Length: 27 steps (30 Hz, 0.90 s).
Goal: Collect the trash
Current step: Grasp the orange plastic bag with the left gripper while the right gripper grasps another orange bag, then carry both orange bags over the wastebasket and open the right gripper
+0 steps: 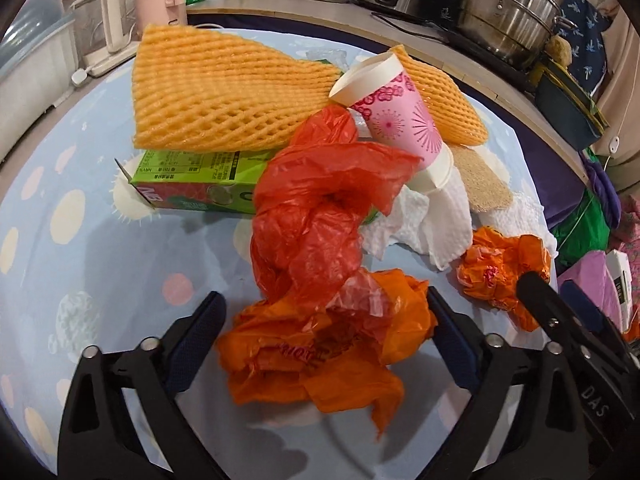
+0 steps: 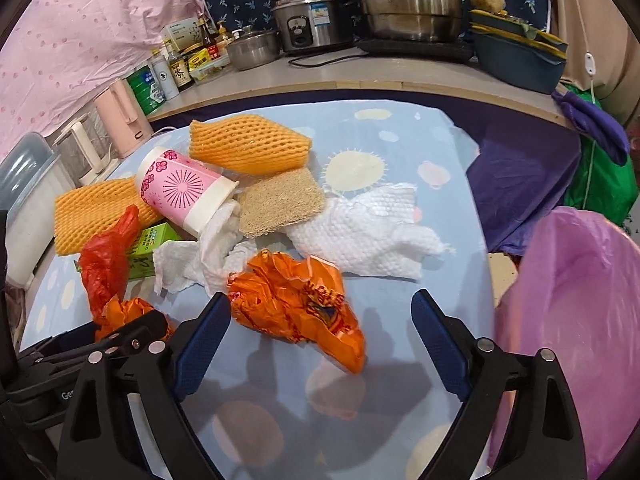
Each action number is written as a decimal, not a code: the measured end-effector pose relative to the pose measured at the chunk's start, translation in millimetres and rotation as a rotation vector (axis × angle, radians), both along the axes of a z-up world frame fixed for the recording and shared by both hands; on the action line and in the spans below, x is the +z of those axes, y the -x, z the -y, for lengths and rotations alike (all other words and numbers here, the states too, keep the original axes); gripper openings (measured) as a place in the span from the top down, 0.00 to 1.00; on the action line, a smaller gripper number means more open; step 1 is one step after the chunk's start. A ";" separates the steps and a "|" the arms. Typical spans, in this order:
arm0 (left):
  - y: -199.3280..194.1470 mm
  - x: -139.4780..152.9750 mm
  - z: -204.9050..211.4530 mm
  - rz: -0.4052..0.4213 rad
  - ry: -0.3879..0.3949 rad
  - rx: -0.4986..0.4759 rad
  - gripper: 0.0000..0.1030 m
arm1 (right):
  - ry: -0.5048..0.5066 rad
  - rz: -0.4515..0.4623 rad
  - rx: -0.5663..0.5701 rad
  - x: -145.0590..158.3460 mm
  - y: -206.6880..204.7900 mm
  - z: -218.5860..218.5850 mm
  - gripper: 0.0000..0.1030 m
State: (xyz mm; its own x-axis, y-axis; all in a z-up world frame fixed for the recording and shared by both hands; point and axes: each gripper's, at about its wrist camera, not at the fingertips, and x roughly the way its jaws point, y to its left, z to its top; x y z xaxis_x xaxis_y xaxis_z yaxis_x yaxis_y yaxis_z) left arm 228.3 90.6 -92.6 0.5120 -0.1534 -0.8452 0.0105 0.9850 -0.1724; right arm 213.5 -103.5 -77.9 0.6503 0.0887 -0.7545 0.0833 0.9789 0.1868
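Tablecloth (image 2: pixel 400 128) (pale blue, spotted) under trash

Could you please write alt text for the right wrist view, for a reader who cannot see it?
The open right gripper hovers over a crumpled orange plastic bag on a blue patterned tablecloth. Behind lie paper towels, a tipped pink paper cup and orange foam netting; a pink-lined bin is at right.

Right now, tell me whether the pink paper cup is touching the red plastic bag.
Touching. In the left wrist view the red plastic bag laps over the lower side of the tipped pink paper cup, with no gap showing.
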 end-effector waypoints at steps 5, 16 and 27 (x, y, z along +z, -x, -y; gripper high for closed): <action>5.8 1.2 -7.4 0.001 0.048 -0.002 0.23 | -0.022 -0.023 0.031 -9.6 -7.4 -5.6 0.40; 33.1 19.1 -8.4 0.048 0.041 -0.056 0.59 | -0.065 -0.007 0.059 -5.5 10.0 -8.4 0.77; 77.7 47.3 -3.4 0.093 0.035 -0.109 0.75 | -0.094 0.039 0.033 23.7 63.5 11.7 0.78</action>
